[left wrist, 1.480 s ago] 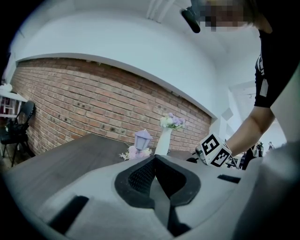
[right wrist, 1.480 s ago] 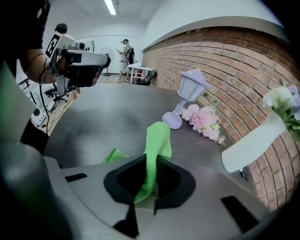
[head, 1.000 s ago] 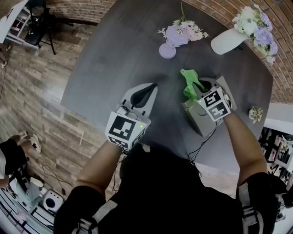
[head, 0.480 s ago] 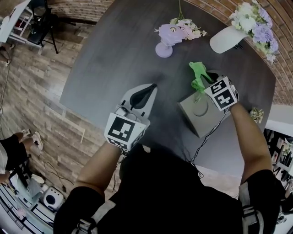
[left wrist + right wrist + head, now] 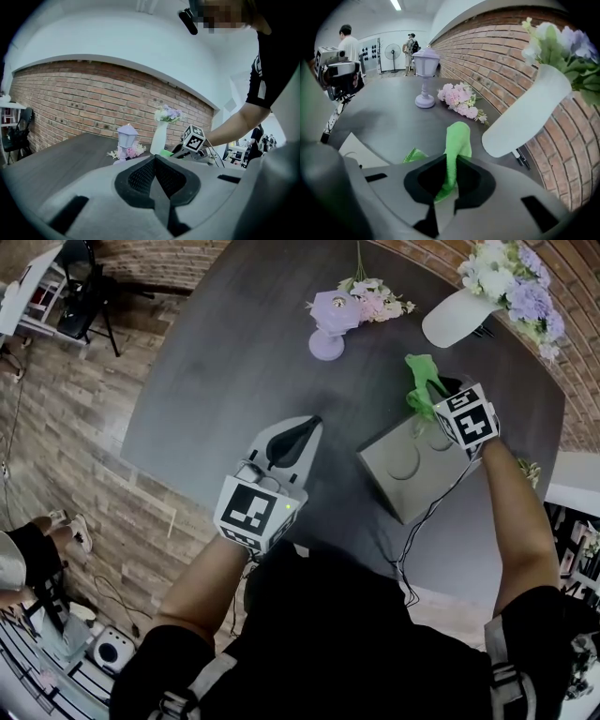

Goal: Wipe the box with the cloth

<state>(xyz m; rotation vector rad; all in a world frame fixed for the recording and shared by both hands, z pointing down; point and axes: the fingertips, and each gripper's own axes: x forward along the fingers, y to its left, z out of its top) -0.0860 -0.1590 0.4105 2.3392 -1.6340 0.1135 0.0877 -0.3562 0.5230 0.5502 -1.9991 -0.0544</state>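
Where a red brick wall (image 5: 70, 108) curves behind it and a wood-plank floor (image 5: 75, 427) runs below, a large dark round-edged table (image 5: 234, 362) fills most of the head view. A second work area opens beyond the table in the right gripper view, with two people (image 5: 347, 37) standing far off beside a pedestal fan (image 5: 393, 49). On the table's right side sits the grey box (image 5: 412, 474), set at an angle, with a faint circle marked on its top face. Behind it a white vase (image 5: 450, 320) holds pale and lilac flowers, and to the vase's left stands a lilac lantern lamp (image 5: 330, 320) with a spray of pink blossoms (image 5: 380, 298) lying just beside it. The person's right arm, bare below a black short sleeve, reaches forward almost straight to the box's far corner, where the right gripper (image 5: 439, 409) has its jaws clamped on the bright green cloth (image 5: 422, 385). A tongue of the cloth stands up out of the jaws, and more of it spills over the box's far edge toward the vase. The left arm is bent closer to the body, holding the left gripper (image 5: 305, 423) over the near middle of the table, well apart from the box and pointing away from the person. Its jaws are pressed together with nothing between them.
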